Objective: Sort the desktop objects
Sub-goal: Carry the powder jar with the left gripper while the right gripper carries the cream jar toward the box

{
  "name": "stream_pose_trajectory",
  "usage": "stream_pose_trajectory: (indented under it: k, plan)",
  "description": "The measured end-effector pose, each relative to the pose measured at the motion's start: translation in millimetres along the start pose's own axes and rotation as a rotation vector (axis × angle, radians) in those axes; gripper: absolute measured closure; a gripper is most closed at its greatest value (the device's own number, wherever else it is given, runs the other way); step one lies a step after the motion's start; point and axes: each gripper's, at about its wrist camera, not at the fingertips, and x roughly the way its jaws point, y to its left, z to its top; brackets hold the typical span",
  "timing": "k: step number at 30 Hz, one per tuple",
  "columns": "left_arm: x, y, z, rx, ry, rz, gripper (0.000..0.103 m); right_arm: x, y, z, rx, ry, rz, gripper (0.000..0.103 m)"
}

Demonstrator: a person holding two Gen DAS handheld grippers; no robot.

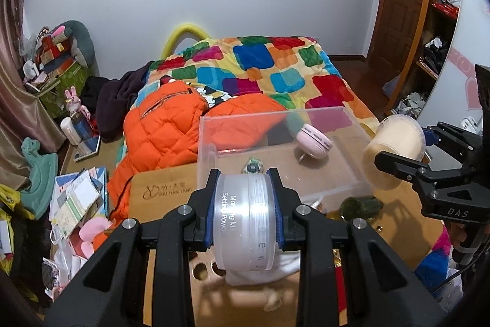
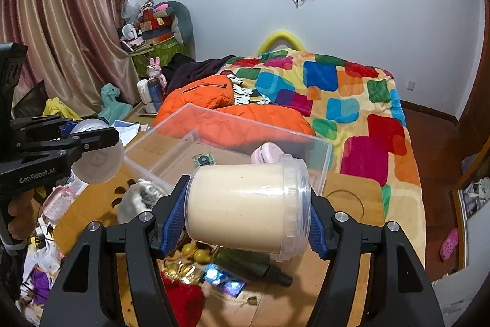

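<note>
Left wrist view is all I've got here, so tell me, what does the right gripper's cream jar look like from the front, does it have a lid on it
Observer: Yes. In the right wrist view the cream jar lies sideways in the right gripper, its clear screw lid towards the right.
Operator: What's under that jar? I can't see there.
Observer: A dark green bottle lies on the wooden table below it, beside yellow balls.
Operator: And my own jar, seen from the side?
Observer: The left gripper pinches the setting powder jar by its flat faces, beside the clear box.
</note>
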Motion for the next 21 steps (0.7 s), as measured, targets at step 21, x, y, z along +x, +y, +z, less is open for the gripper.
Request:
stream_pose_trajectory:
  k: [21]
  plan:
    - [54, 13, 28, 0.015, 0.016, -0.015, 0.074, 61, -4, 20, 0.005, 0.057, 0.025, 0.041]
